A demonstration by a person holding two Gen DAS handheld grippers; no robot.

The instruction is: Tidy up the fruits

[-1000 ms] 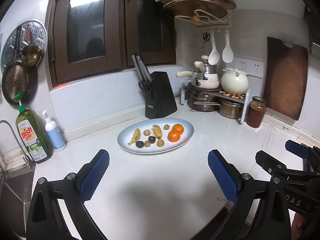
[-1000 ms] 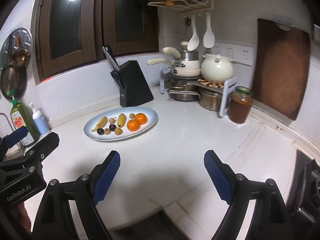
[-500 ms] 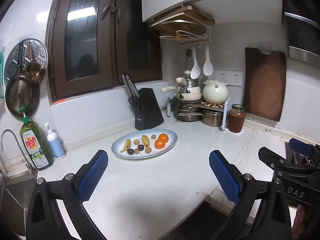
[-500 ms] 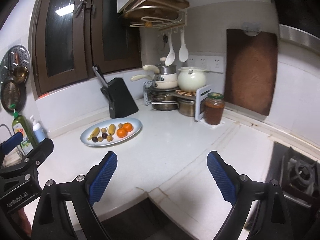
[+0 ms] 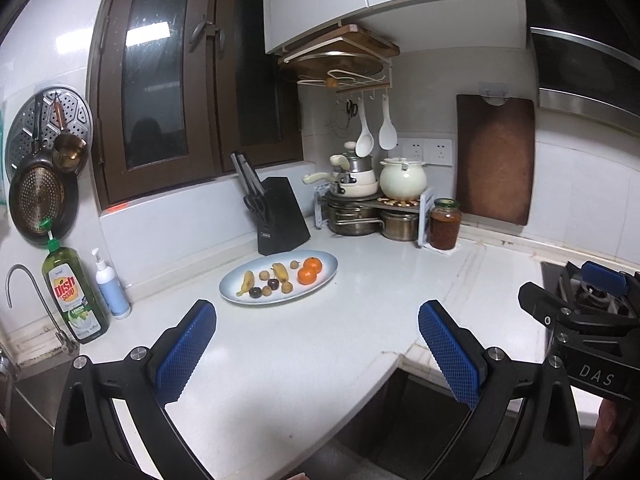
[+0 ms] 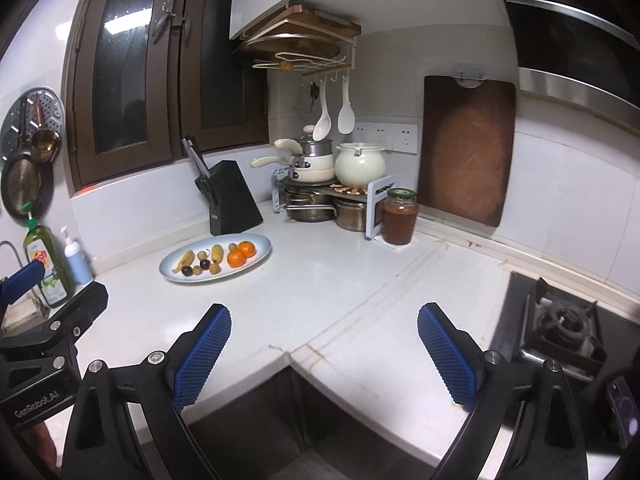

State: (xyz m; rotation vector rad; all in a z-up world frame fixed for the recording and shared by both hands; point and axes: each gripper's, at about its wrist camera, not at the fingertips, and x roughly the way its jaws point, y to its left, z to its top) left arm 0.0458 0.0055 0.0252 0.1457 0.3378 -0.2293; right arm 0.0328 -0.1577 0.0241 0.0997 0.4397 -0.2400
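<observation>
An oval pale blue plate lies on the white counter in front of the knife block. It holds two small bananas, two oranges, dark plums and several small brown fruits. My left gripper is open and empty, well back from the plate over the counter's front edge. My right gripper is open and empty, also far back, to the right of the left one.
A black knife block stands behind the plate. A pot rack and a jar stand at the back right. Dish soap, a pump bottle and a tap are at left. A gas stove is at right.
Both grippers have pulled back and risen away from the plate, which now looks smaller and farther. Both stay open and empty. The fruits have not moved.
</observation>
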